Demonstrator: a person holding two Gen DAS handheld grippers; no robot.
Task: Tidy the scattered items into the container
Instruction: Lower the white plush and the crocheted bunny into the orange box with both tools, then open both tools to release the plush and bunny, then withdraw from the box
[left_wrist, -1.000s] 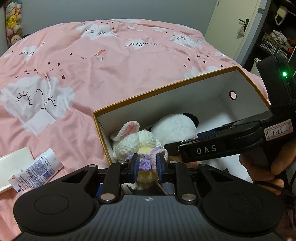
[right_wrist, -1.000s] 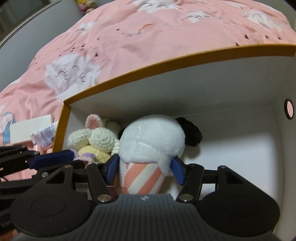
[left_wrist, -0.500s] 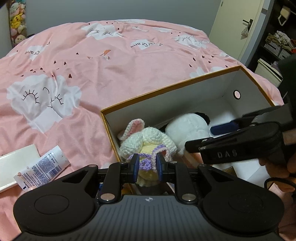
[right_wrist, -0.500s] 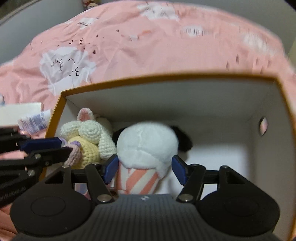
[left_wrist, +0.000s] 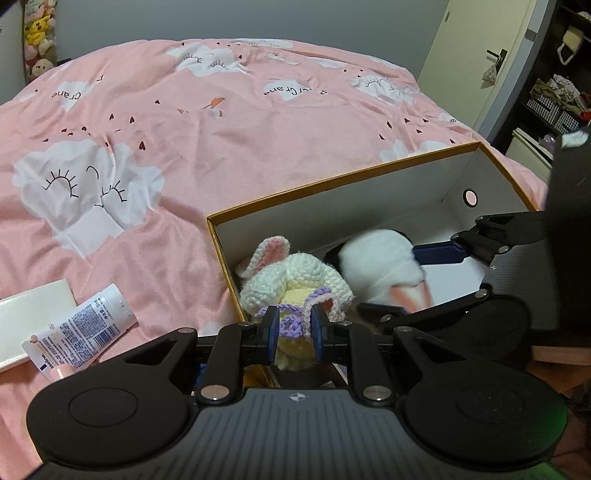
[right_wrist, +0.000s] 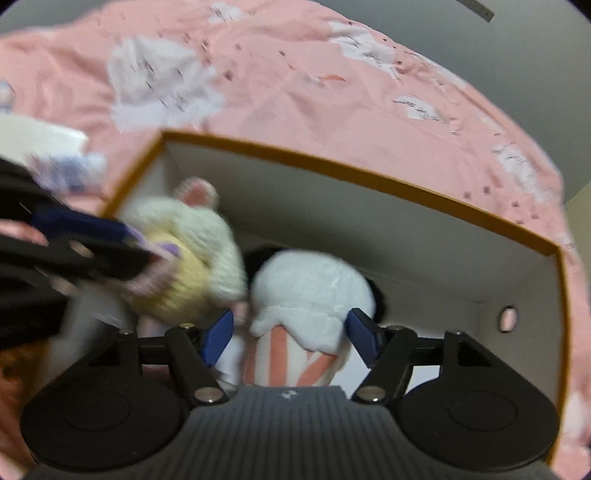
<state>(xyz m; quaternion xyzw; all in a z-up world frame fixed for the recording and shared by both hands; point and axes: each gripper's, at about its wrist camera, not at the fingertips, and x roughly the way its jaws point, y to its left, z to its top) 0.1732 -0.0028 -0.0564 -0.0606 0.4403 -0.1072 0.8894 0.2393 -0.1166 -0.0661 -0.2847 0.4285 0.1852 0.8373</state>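
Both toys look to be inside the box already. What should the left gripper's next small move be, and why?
Probably open the left gripper to let go. It is shut on the crochet bunny, which already sits inside the box beside the white plush. The right gripper is open around that plush, seemingly released. A tube and a white card lie on the bedspread, not yet collected.

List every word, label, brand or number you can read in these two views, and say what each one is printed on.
"Paper Crane", upside down from this view and repeated on the pink bedsheet; only parts read clearly.
Print on the white tube lying on the bedsheet: too small to read, apart from a blue brand fragment ending "line".
White card beside the tube: no text visible.
Cardboard box: no text visible.
Right wrist view: too blurred to read anything.
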